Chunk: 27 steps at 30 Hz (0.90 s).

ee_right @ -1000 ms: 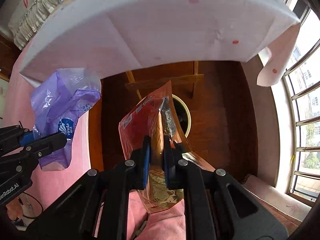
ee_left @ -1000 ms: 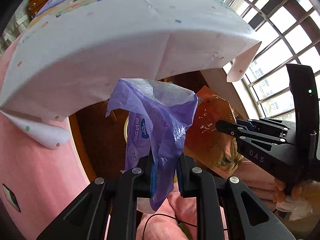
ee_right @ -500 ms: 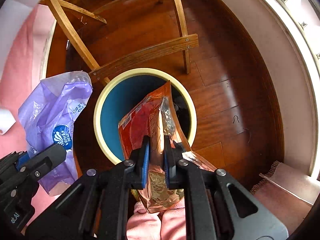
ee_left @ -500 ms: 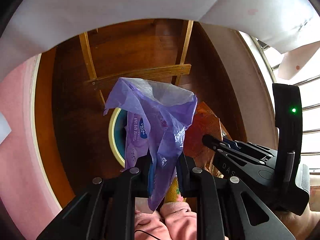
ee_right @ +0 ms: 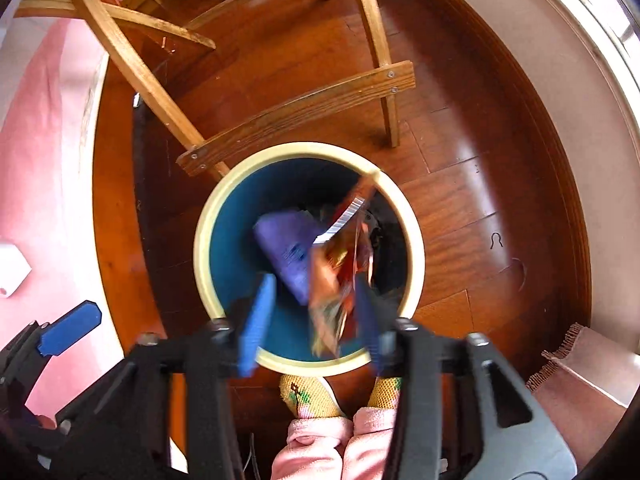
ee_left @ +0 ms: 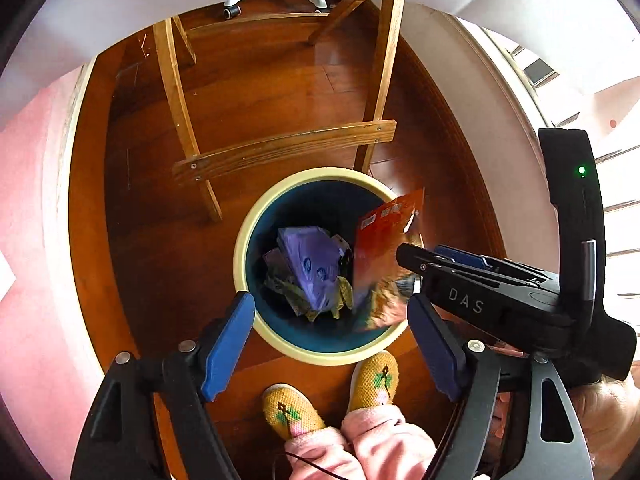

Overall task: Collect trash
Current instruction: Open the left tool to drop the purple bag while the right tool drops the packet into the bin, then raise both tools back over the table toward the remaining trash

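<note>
Bin (ee_left: 280, 342) on floor (ee_left: 280, 92) before chair legs (ee_left: 288, 146), purple bag (ee_left: 310, 264) inside, foil wrapper (ee_left: 380, 256) right of it, slippers (ee_left: 292, 406) nearest.

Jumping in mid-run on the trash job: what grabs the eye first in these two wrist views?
The round bin, cream-rimmed and blue inside, sits on the wood floor below both open hand-held grippers, left and right. A purple plastic bag lies inside it on other scraps, and an orange snack wrapper, motion-blurred, hangs free between the right fingers over the opening. Yellow slippers stand just short of the rim.
</note>
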Each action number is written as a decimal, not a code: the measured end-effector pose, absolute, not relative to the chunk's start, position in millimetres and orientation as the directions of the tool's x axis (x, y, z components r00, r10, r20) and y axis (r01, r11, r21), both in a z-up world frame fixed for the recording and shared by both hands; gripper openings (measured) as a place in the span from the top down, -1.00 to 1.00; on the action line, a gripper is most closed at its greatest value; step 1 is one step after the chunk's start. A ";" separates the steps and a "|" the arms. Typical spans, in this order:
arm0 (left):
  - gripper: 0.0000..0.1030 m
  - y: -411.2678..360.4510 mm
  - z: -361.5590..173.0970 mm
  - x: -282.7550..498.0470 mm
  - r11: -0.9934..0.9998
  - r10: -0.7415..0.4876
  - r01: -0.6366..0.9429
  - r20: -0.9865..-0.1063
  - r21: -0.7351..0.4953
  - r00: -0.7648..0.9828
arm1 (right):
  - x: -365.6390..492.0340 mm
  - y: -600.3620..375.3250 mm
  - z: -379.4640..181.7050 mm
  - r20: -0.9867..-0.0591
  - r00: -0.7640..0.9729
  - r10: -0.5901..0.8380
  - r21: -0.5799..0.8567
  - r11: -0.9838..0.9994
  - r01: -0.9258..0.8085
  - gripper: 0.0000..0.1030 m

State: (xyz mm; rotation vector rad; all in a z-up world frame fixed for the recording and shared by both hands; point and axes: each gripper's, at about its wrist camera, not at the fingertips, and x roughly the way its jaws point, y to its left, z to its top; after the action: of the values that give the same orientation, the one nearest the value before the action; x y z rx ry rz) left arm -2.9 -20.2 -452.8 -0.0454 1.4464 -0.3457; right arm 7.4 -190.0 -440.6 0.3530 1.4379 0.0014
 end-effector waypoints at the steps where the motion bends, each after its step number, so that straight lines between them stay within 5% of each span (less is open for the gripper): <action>1: -0.55 -17.2 -450.3 -3.3 0.953 -0.252 0.194 -0.964 -0.232 0.087 | 8.5 -188.9 -437.8 -0.965 0.143 0.219 0.245 0.948 0.202 0.06; 11: -0.55 18.4 -382.5 -20.2 0.973 -0.205 0.133 -0.969 -0.187 0.137 | 0.3 -172.4 -366.6 -0.956 0.149 0.251 0.273 0.951 0.146 0.06; 27: -0.55 26.4 -143.7 -44.4 0.981 -0.179 0.137 -0.912 -0.137 0.368 | -27.1 -167.7 -147.3 -0.907 0.282 0.312 0.311 0.949 -0.049 0.06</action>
State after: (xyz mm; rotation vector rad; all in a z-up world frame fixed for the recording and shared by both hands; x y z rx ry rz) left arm -44.4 26.4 -143.7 -0.0400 1.1764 -0.2029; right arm -27.1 -167.7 -147.3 0.2397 1.2654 0.2448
